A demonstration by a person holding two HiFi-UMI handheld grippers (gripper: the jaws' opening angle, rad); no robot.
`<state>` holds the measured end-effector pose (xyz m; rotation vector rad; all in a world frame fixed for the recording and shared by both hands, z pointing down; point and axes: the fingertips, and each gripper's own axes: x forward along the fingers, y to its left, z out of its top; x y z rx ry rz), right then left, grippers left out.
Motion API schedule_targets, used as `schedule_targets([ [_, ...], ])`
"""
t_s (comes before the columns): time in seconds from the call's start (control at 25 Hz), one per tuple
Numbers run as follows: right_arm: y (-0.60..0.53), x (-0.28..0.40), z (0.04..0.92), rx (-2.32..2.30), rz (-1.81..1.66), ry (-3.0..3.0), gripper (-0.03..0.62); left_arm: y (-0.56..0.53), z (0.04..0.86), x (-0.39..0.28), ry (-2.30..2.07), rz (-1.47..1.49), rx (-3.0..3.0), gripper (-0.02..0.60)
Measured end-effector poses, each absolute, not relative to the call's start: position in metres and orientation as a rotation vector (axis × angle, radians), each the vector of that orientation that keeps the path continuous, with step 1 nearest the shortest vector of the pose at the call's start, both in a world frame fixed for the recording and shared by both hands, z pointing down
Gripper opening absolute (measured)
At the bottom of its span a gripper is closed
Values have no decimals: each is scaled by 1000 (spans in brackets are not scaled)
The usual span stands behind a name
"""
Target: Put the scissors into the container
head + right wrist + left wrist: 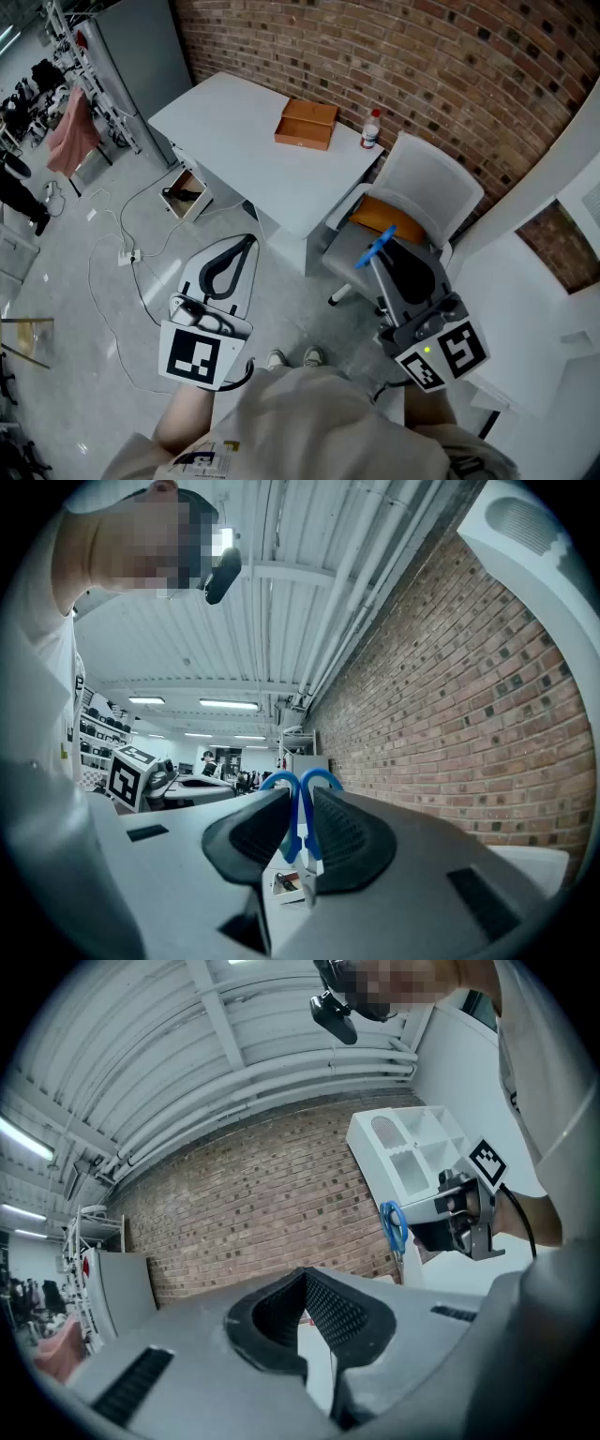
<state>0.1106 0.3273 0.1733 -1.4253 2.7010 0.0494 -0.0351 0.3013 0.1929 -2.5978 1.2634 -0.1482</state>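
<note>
Scissors (296, 816) sit clamped in the right gripper (300, 803), whose pads press on the blue handles just under the loops. The left gripper view shows the loops upward and the blades hanging down. The left gripper (302, 1279) has its jaws together with nothing between them.

In the head view the right gripper (389, 246) holds the scissors (373, 253) above a chair (427, 178) that stands just beside the white table (234, 131), while the left gripper (246, 242) hangs off the table's near edge. An orange box (307, 124) lies on the table with a small bottle (371, 129) beside it. I take that box for the container, though a white compartmented unit (412, 1152) away from the table could also serve.

The carry is in hand. It wants a firm clamp, a level path over the table, and the blades lowered inside the walls before the jaws part.

Only the square black-and-white markers are legible, and the bottle's label is too small to read.
</note>
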Motion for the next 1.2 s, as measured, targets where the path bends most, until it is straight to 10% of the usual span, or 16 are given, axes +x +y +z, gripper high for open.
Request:
schedule_targets([
  [1.2, 322, 160, 192, -1497, 115, 2709, 77, 296, 209, -3, 1338, -180, -2599, 8],
])
